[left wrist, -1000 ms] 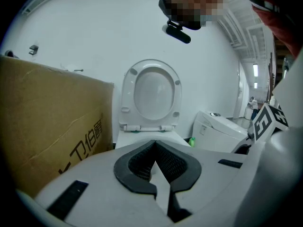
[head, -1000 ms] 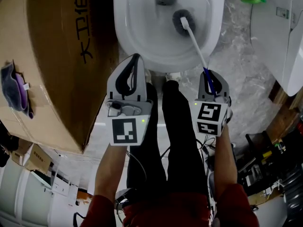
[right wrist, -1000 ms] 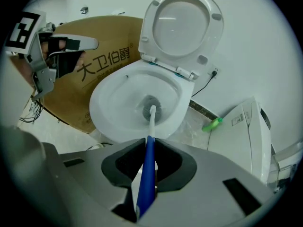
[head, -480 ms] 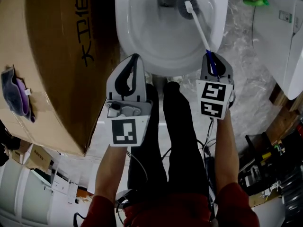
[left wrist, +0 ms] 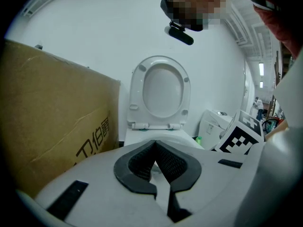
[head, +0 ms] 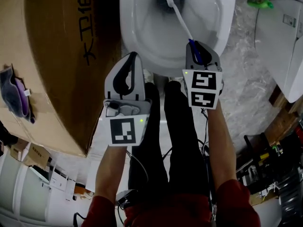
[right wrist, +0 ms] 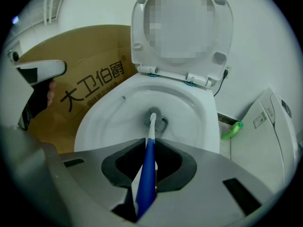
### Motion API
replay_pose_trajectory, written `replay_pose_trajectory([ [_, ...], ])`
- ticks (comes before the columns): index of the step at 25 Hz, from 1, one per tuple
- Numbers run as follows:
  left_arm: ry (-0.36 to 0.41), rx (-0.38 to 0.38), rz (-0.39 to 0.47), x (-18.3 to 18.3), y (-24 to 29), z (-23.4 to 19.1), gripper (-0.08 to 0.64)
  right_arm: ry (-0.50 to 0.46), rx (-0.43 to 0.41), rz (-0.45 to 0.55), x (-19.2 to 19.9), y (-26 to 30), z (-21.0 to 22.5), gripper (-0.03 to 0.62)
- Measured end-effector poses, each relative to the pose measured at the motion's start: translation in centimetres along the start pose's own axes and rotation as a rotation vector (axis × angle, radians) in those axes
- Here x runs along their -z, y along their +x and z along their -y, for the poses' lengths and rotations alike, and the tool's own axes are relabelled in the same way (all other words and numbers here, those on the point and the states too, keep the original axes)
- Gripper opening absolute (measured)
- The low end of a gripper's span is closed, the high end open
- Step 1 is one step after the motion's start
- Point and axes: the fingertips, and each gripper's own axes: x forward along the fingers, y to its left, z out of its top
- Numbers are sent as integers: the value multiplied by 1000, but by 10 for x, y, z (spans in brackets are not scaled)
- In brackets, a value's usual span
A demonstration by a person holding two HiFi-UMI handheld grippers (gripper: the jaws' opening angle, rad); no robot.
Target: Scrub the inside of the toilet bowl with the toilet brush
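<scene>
Scrubbing is the step in hand, I judge: beside the cardboard box (head: 52, 56) at nine o'clock, the toilet bowl (head: 135, 32) lies at twelve. The left gripper (head: 134, 56) is closed, empty. The right gripper (head: 195, 45) clamps the toilet brush (head: 180, 18), its head at the drain. Next, sweep the walls; the rim limits the handle.

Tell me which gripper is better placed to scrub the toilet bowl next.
Right. The right gripper is shut on the toilet brush, whose head sits at the bottom of the toilet bowl. The left gripper is shut, empty, by the front rim.
</scene>
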Motion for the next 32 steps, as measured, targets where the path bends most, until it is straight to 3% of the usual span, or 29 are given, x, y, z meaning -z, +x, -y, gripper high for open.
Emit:
replay_pose_trajectory([
  [5,-6,-10,-3,3,-3,-6,12,27,-32,9,2,-5,-15,61],
  [17,-2,11,1,6,-9,5,12,-22,-88,-54,47,-35,-47,61],
  [23,4,19,4,8,-13,13,12,-44,-66,-90,72,-54,-43,61],
  [32,10,41,-16,18,-17,30,12,-93,42,-149,86,-65,-11,61],
])
